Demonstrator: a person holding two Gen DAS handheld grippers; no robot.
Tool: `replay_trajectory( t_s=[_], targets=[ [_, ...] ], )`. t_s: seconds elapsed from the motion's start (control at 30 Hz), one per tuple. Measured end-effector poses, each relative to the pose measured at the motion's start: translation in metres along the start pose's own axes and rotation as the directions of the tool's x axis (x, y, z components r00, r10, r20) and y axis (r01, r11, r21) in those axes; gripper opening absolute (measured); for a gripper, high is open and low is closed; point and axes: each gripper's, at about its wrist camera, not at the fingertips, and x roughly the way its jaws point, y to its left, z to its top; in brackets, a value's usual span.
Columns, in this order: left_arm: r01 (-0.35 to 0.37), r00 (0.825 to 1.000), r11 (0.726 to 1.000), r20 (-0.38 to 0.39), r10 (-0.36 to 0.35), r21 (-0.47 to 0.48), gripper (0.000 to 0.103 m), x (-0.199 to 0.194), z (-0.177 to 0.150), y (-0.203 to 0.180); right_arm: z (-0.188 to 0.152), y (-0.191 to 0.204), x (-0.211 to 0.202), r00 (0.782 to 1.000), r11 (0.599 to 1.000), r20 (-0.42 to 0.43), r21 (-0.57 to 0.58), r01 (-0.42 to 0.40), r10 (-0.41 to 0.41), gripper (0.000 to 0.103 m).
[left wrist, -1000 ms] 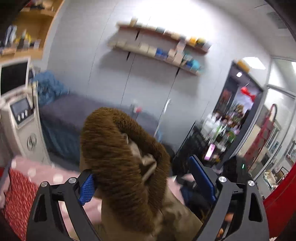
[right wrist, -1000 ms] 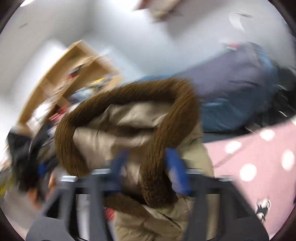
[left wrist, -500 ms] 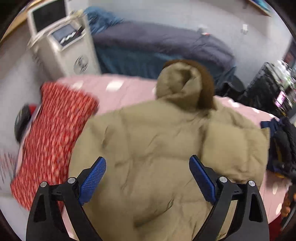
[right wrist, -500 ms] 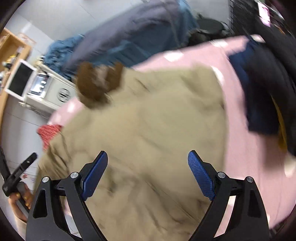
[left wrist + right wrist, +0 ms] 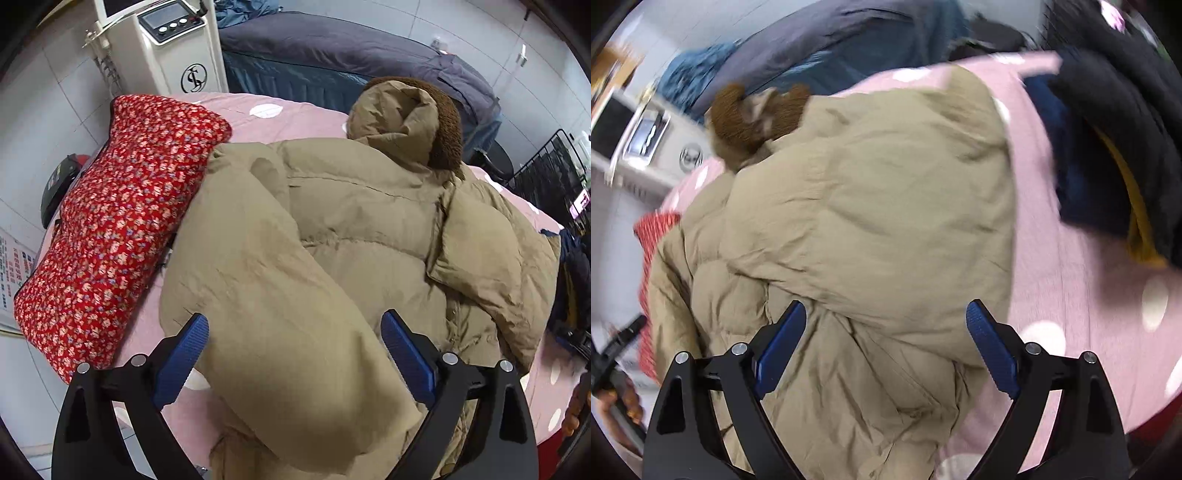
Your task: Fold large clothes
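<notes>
A tan puffer coat lies spread on the pink dotted bed cover, its brown fur-trimmed hood at the far end. One padded sleeve runs toward the camera, under my left gripper. That gripper hangs open above the sleeve, its blue pads clear of the cloth. In the right wrist view the same coat fills the middle, with the hood at the upper left. My right gripper stands open over the coat's near edge, gripping nothing.
A red floral padded garment lies along the coat's left side. Dark clothes with a yellow lining are piled on the right of the cover. A white machine and a dark blue couch stand beyond. A hand shows at the left edge.
Both grippers held the coat up by its hood, then let go and came down, tilting toward the bed. The coat now lies flat on the pink cover.
</notes>
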Motion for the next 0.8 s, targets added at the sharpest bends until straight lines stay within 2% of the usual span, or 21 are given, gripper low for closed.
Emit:
replay_trajectory(
  t_s=[0.07,0.17,0.33,0.43,0.53,0.57,0.67,0.8],
  targets=[
    [0.011,1.0,1.0,-0.014,-0.01,0.019,0.093,0.004,-0.009,-0.004,-0.001,0.025,0.003,1.0,0.995,0.015,-0.097,0.027,-0.025,0.088],
    [0.018,0.999,0.997,-0.033,-0.016,0.074,0.093,0.005,-0.027,-0.021,-0.007,0.064,0.012,0.998,0.966,0.025,-0.251,0.067,-0.063,0.088],
    [0.001,0.999,0.984,-0.041,0.007,0.181,0.093,0.003,-0.056,-0.047,-0.019,0.12,0.033,0.985,0.866,0.076,-0.469,0.174,-0.157,0.088],
    [-0.013,0.998,0.976,-0.054,0.025,0.217,0.093,0.006,-0.068,-0.053,-0.022,0.142,0.046,0.975,0.811,0.106,-0.542,0.221,-0.195,0.088],
    [-0.019,0.997,0.974,-0.069,0.036,0.225,0.093,0.008,-0.075,-0.051,-0.024,0.15,0.053,0.962,0.781,0.129,-0.563,0.271,-0.242,0.088],
    [-0.022,0.997,0.975,-0.066,0.037,0.221,0.093,0.007,-0.076,-0.05,-0.025,0.149,0.051,0.964,0.788,0.122,-0.556,0.263,-0.236,0.088],
    [-0.025,0.997,0.982,-0.061,0.037,0.187,0.093,0.003,-0.076,-0.04,-0.025,0.131,0.043,0.979,0.848,0.075,-0.491,0.201,-0.189,0.088],
    [-0.036,0.998,0.987,-0.05,0.045,0.155,0.093,-0.004,-0.071,-0.028,-0.031,0.076,0.034,0.985,0.93,0.008,-0.328,0.167,-0.174,0.088]
  ],
)
